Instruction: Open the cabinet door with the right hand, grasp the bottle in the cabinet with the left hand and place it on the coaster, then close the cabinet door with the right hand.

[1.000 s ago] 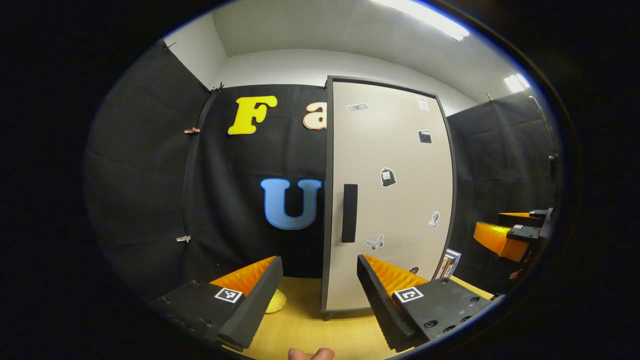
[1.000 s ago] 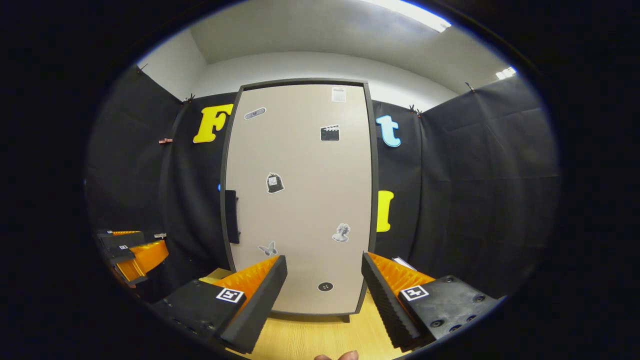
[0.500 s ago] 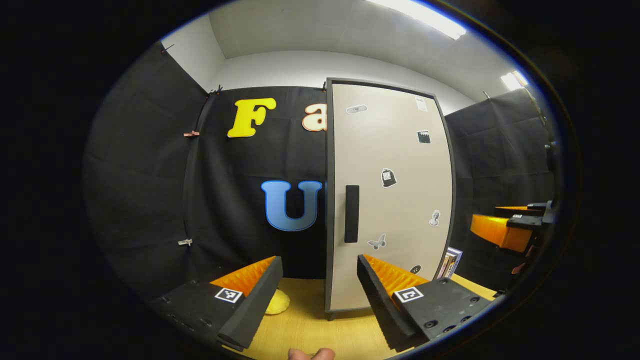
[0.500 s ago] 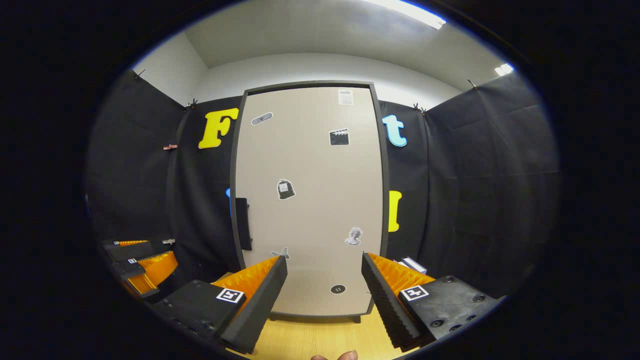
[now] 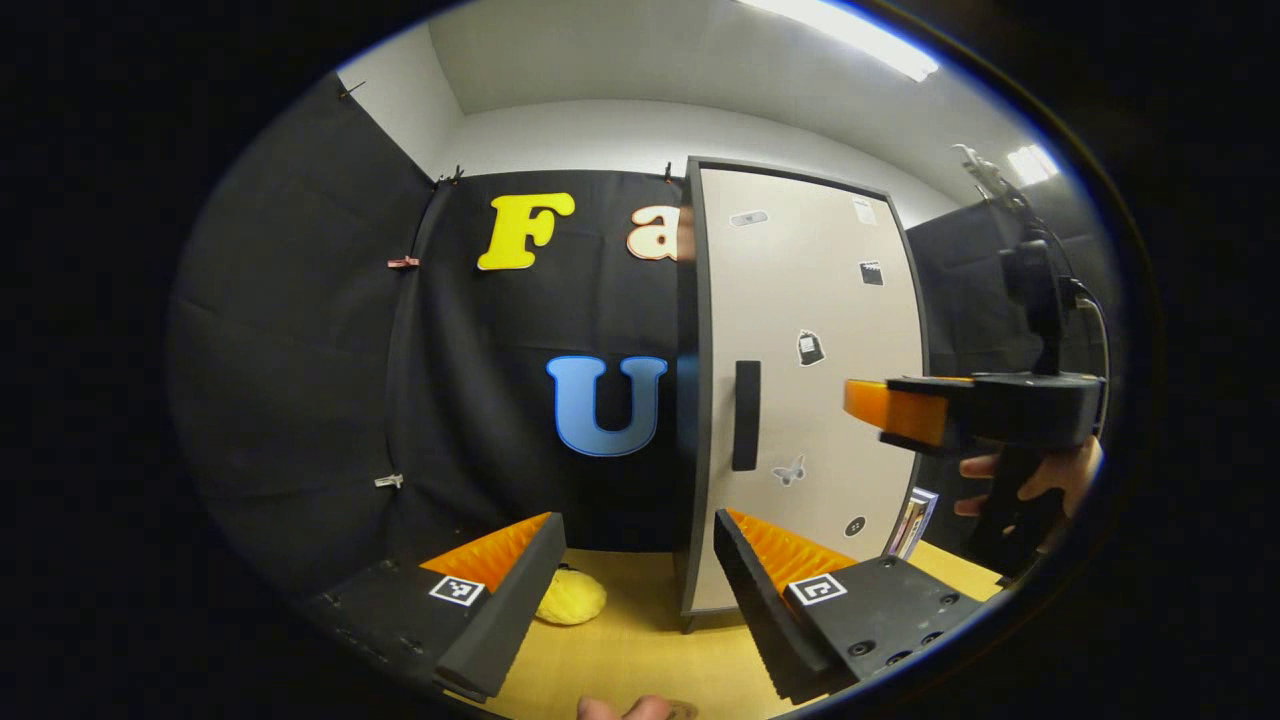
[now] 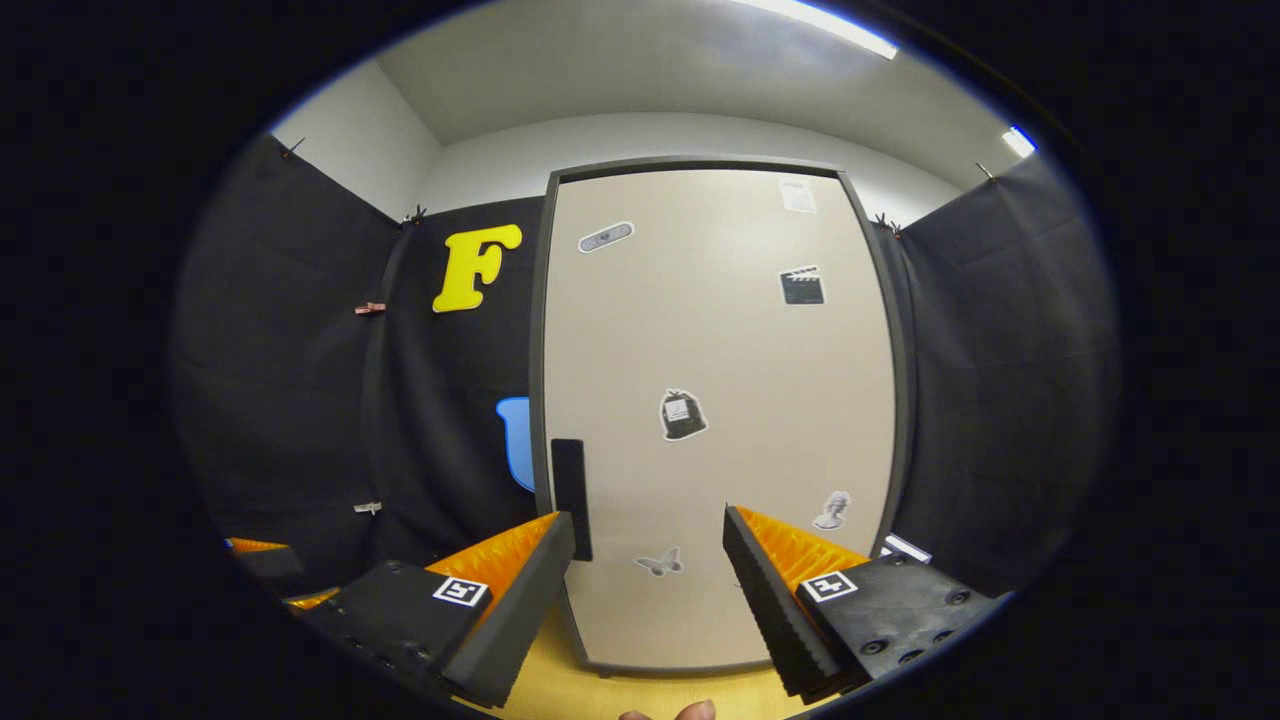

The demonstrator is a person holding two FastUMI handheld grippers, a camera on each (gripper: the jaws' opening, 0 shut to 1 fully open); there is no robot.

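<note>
A tall beige cabinet (image 6: 715, 420) with a dark frame stands upright on the wooden worktop (image 5: 640, 640) against the booth's black cloth wall, its door (image 5: 810, 380) flat against the frame. In the right gripper view the door is close ahead, and its black vertical handle (image 6: 571, 498) sits near the door's left edge, just above and beyond the tip of that view's left finger. Small stickers dot the door face, among them a clapperboard (image 6: 802, 286), a dark bag (image 6: 682, 415) and a butterfly (image 6: 658, 564). The right gripper (image 6: 648, 590) faces the door with its fingers spread wide and nothing between them; in the left gripper view the same tool (image 5: 975, 410) appears at the far right, level with the handle (image 5: 746, 415) and held by a hand (image 5: 1040, 480) wrapped round its grip. The left gripper (image 5: 638, 585) is low over the worktop to the left of the cabinet, its fingers likewise wide apart and empty. A small yellow object (image 5: 572, 600), possibly the coaster, lies on the worktop just beyond the left gripper's left finger, near the cabinet's left foot. A few thin books or boxes (image 5: 912, 520) lean by the cabinet's right side. The bottle cannot be made out with the door in front of the cabinet.
</note>
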